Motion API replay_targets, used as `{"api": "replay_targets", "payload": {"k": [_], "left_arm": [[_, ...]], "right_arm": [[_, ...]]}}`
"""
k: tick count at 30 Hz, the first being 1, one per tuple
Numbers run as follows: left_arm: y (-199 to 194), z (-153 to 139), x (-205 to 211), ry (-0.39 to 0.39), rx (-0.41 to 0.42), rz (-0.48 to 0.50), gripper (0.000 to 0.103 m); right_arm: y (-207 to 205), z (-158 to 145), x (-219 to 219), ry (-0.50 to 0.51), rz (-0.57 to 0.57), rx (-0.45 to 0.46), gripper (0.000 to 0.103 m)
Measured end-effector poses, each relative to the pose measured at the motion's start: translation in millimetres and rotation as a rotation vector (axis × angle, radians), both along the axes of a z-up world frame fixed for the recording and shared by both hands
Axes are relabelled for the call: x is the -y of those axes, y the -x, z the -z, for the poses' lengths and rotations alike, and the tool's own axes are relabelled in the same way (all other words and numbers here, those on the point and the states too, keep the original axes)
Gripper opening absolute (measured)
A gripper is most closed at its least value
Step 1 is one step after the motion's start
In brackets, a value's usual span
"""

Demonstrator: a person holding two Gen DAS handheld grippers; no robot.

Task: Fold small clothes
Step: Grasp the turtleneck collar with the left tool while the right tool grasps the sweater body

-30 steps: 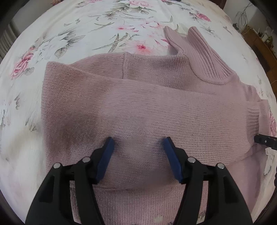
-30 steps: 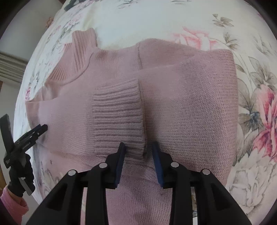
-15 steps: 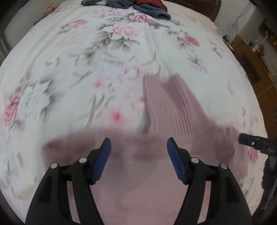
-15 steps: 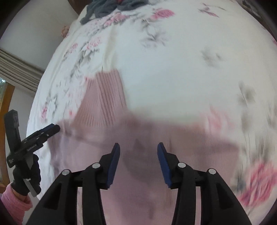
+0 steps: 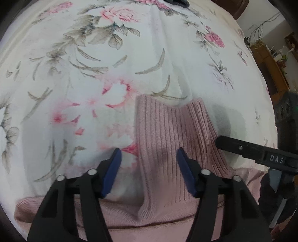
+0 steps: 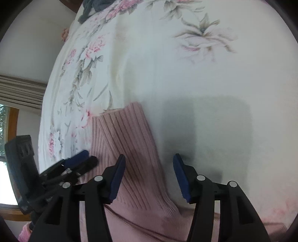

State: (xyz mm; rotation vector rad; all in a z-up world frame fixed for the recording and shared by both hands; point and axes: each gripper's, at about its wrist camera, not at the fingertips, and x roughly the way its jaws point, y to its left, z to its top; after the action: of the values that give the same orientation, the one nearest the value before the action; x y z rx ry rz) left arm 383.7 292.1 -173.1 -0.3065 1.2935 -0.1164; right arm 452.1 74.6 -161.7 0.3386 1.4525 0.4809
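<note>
Pink ribbed knit makes up the turtleneck collar (image 5: 167, 137) of a dusty-pink sweater (image 5: 119, 214) lying flat on a bed covered by a white floral-print sheet (image 5: 104, 61). The collar points away from both cameras, and the sweater's body fills the bottom of each view under the claws.

From the left wrist, the left claw (image 5: 149, 173) has its blue-padded fingers (image 5: 111, 171) spread wide apart and grips nothing; the left pad is over bare sheet, the right pad over the collar's ribbing. A black finger of the right claw (image 5: 247, 150), marked "DAS", reaches in from the right edge, near the collar's right side.

From the right wrist, the right claw (image 6: 148, 176) is likewise spread wide and empty, its left pad over the collar (image 6: 126, 141) and its right pad over shadowed sheet (image 6: 204, 74). The left claw (image 6: 78, 163) appears at the left, motion-blurred, so its fingers look close together there, though that view is too smeared to be sure. A pile of dark clothes (image 6: 95, 7) lies at the bed's far end.
</note>
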Motion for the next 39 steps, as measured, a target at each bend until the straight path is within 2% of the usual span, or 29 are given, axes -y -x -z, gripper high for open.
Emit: {"api": "replay_targets", "payload": {"k": [2, 3, 4, 5, 6, 8, 16, 22, 26, 30, 35, 37, 39], "left_arm": [[-1, 5, 3, 0.005, -0.013, -0.007, 0.052], [-1, 7, 3, 0.009, -0.016, -0.012, 0.043], [-1, 10, 4, 0.018, -0.019, -0.016, 0.035], [0, 11, 4, 0.032, -0.022, -0.015, 0.023], [2, 12, 4, 0.043, -0.024, -0.013, 0.017], [4, 10, 6, 0.062, -0.002, 0.0, 0.009], [36, -24, 1, 0.158, 0.142, 0.038, 0.007], [87, -53, -3, 0.179, 0.236, 0.135, 0.007], [121, -57, -6, 0.172, 0.253, 0.184, 0.009], [159, -49, -7, 0.161, 0.225, 0.254, 0.013], [200, -27, -17, 0.119, 0.125, 0.312, 0.013], [212, -21, -26, 0.115, 0.088, 0.311, 0.013], [217, -19, -40, 0.141, 0.065, 0.27, 0.013]], "right_arm": [[-3, 6, -6, 0.004, -0.011, -0.013, 0.054], [-4, 8, -10, 0.005, -0.02, -0.015, 0.049], [-4, 8, -13, -0.001, -0.029, -0.012, 0.031], [-4, 8, -17, -0.011, -0.043, -0.014, 0.023], [-4, 7, -20, -0.006, -0.052, -0.008, 0.016], [0, -2, -20, 0.002, -0.071, 0.04, 0.012], [32, -48, 12, -0.155, -0.054, 0.127, 0.009], [84, -83, 27, -0.182, -0.154, 0.192, 0.009], [117, -87, 35, -0.179, -0.189, 0.19, 0.009], [150, -78, 45, -0.154, -0.233, 0.173, 0.009], [188, -53, 56, -0.078, -0.284, 0.112, 0.013], [194, -47, 65, -0.075, -0.267, 0.081, 0.013], [192, -42, 74, -0.08, -0.226, 0.059, 0.015]]}}
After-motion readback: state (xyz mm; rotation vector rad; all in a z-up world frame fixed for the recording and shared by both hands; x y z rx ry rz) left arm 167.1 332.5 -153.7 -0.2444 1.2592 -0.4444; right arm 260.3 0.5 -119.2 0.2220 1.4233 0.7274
